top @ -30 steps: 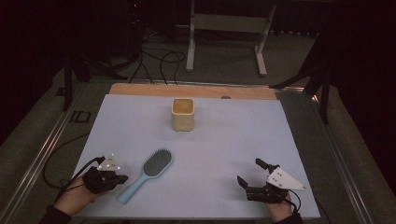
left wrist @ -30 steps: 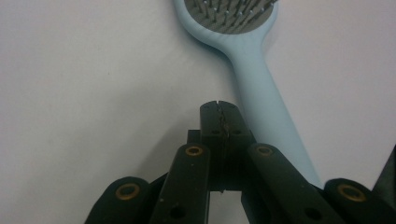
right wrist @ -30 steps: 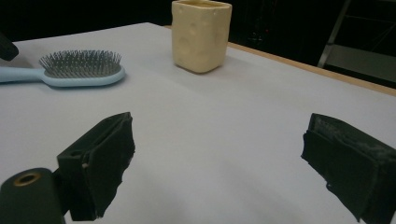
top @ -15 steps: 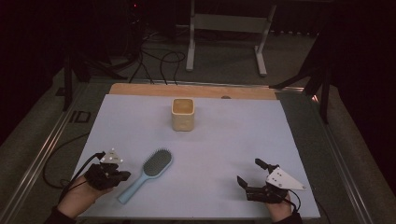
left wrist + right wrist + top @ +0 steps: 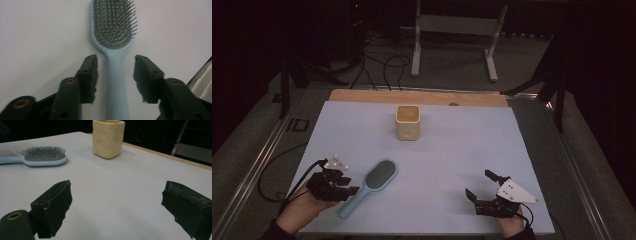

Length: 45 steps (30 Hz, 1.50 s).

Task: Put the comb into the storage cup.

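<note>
hairbrush (image 5: 368, 186): one, pale blue, flat on table (image 5: 452, 150), bristles up | cup (image 5: 407, 122): one, cream, well beyond hairbrush, nothing between | left gripper (image 5: 115, 72): just been opening, jaws astride hairbrush handle, not touching | right gripper (image 5: 482, 192): wide, empty, well right of hairbrush

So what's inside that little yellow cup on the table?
From above, the cup shows only a yellowish-brown patch at its mouth; its walls hide the depths, so I can't tell what is inside.
</note>
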Each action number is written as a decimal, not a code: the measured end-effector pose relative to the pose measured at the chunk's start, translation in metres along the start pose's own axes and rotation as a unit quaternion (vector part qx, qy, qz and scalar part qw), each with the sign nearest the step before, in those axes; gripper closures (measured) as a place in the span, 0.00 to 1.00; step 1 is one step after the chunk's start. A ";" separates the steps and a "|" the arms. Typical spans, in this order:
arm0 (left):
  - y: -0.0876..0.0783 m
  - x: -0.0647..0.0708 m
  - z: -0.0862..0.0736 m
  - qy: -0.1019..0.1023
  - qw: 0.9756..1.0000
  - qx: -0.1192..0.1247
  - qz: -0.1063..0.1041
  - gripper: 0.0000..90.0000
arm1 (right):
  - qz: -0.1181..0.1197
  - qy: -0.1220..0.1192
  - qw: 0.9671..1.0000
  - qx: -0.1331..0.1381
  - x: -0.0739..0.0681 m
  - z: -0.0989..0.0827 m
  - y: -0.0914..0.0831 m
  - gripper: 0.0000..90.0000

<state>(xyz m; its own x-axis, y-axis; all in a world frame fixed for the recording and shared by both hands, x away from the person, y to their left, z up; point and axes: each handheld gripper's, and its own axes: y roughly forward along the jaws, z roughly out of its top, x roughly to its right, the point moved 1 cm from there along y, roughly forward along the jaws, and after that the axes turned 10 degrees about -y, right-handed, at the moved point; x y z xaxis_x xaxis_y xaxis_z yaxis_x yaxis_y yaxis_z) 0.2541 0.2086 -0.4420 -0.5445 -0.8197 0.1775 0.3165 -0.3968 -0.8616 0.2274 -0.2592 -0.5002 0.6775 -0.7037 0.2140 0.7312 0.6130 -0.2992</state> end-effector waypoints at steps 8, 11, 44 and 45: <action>0.016 0.008 0.005 -0.013 1.000 -0.025 0.012 0.22 | 0.003 -0.001 1.000 -0.001 -0.001 0.000 0.001 0.10; 0.021 0.008 0.007 -0.024 0.999 -0.033 0.018 0.16 | 0.003 0.000 1.000 -0.001 -0.001 0.000 0.001 0.10; 0.068 0.005 0.017 -0.021 0.990 -0.138 0.031 0.36 | 0.002 -0.002 1.000 -0.001 -0.001 0.000 0.000 0.10; 0.069 0.005 0.017 -0.021 0.990 -0.138 0.032 0.37 | 0.002 -0.002 1.000 0.000 -0.001 0.000 0.000 0.10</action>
<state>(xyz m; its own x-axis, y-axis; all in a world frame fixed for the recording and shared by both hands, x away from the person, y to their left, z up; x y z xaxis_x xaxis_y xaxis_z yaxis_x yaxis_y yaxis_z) 0.2863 0.1698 -0.4919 -0.4949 -0.8587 0.1329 0.1221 -0.2201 -0.9678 0.2269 -0.2585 -0.5006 0.6809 -0.6997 0.2162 0.7282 0.6158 -0.3006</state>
